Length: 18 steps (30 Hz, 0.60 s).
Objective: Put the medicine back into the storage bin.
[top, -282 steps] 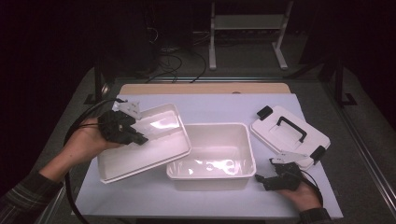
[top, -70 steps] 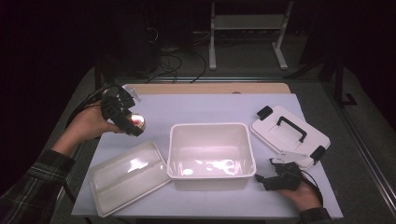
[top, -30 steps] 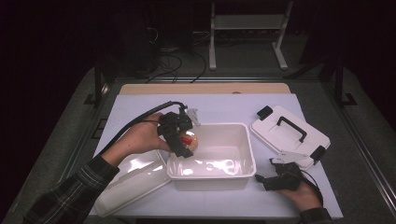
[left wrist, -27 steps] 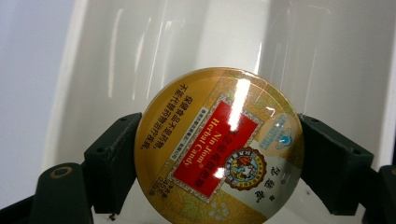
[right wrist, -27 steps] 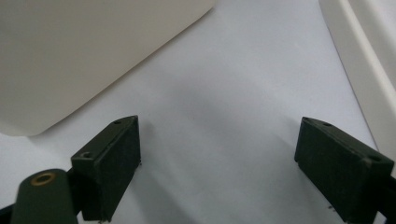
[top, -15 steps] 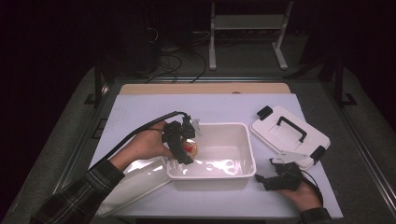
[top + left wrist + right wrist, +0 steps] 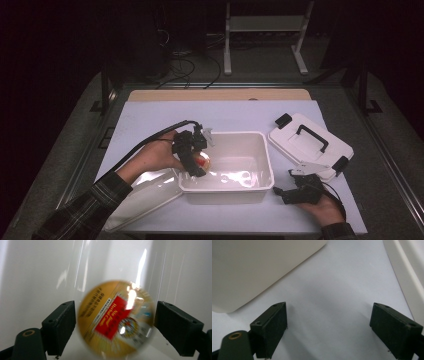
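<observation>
A white rectangular tub (image 7: 227, 162) sits open near the middle of a table (image 7: 150, 117) covered in pale sheeting. At the tub's left end, just inside its wall, is a small round tin (image 7: 202, 160) with a gold lid and a red label. A clear plastic lid (image 7: 145, 192) leans against the tub's near-left corner. To the right, well apart from the tub, a white lid with a black handle (image 7: 310, 145) lies flat.

The left gripper (image 7: 196, 167) reaches in from the left over the tub's rim and tips downward into it, a plaid-sleeved forearm behind it. In the left gripper view the tin (image 7: 117, 320) sits between the two black jaws; their pads stand beside its edges with thin gaps showing, having just eased wider, so the tin is not clamped.

The right gripper (image 7: 285, 192) rests low on the table near the tub's near-right corner, held in a hand, pointing left. Its jaws are spread apart with bare sheeting between them.
</observation>
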{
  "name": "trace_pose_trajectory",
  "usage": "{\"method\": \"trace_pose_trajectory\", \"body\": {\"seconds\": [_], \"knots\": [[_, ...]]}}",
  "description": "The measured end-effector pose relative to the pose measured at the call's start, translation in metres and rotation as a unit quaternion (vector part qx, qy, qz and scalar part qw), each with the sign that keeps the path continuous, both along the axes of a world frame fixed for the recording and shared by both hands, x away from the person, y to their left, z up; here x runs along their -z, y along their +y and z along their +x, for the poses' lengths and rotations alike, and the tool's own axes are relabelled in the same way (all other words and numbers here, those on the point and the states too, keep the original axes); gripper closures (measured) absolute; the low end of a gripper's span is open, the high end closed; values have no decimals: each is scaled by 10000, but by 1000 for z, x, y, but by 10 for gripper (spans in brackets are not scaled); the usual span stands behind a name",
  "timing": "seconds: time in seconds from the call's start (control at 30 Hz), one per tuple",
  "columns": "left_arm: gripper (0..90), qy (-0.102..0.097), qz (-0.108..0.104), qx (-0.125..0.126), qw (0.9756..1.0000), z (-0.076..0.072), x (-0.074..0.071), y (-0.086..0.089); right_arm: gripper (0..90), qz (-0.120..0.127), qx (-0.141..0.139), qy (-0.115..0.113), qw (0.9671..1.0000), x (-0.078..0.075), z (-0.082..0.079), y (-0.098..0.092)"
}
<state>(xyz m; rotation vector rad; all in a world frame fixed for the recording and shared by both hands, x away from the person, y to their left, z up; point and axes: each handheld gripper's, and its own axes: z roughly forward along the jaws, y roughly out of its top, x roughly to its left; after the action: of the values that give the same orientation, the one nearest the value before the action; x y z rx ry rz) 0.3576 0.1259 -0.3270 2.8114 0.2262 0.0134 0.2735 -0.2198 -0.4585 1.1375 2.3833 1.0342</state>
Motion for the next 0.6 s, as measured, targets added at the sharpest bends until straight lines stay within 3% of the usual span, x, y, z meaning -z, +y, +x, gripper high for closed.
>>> {"method": "trace_pose_trajectory", "body": {"seconds": [0.27,0.6], "knots": [[169,-56,-176,-60,9998,-1,-11,7,135,6,5,15,10000,0,0,0],[171,-178,-432,-154,9988,-8,-37,27,135,0,11,12,10000,0,0,0]]}}
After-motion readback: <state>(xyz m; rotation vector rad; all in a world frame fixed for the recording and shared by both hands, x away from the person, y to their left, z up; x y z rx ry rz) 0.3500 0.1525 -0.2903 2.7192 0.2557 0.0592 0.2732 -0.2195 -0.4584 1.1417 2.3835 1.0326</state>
